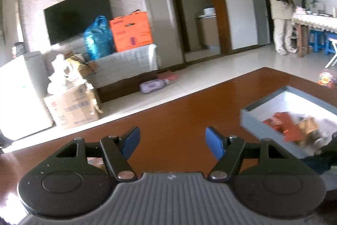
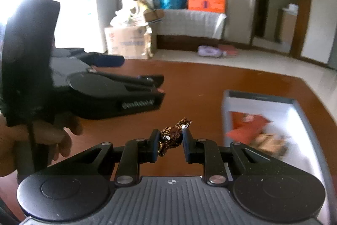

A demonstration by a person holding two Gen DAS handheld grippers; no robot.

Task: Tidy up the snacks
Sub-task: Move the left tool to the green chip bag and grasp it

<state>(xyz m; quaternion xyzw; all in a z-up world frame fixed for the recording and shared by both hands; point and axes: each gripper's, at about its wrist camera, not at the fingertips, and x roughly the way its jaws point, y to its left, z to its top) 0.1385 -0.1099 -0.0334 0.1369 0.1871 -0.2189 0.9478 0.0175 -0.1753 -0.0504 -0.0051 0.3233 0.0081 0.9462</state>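
My right gripper [image 2: 170,141] is shut on a brown and gold wrapped candy [image 2: 171,137], held above the brown table left of a grey-rimmed white box [image 2: 261,97]. The box holds an orange packet [image 2: 246,124] and a tan snack [image 2: 269,143]. My left gripper [image 1: 172,140] is open and empty over the table, with the same box [image 1: 251,119] to its right, the orange packet [image 1: 281,122] inside it. The left gripper also shows from the side in the right wrist view [image 2: 118,90].
The brown table [image 1: 179,111] ends at a far edge toward a pale floor. Beyond are cardboard boxes [image 1: 71,108], a TV, a blue bag and an orange box on a low cabinet. A person [image 1: 279,12] stands by a far table.
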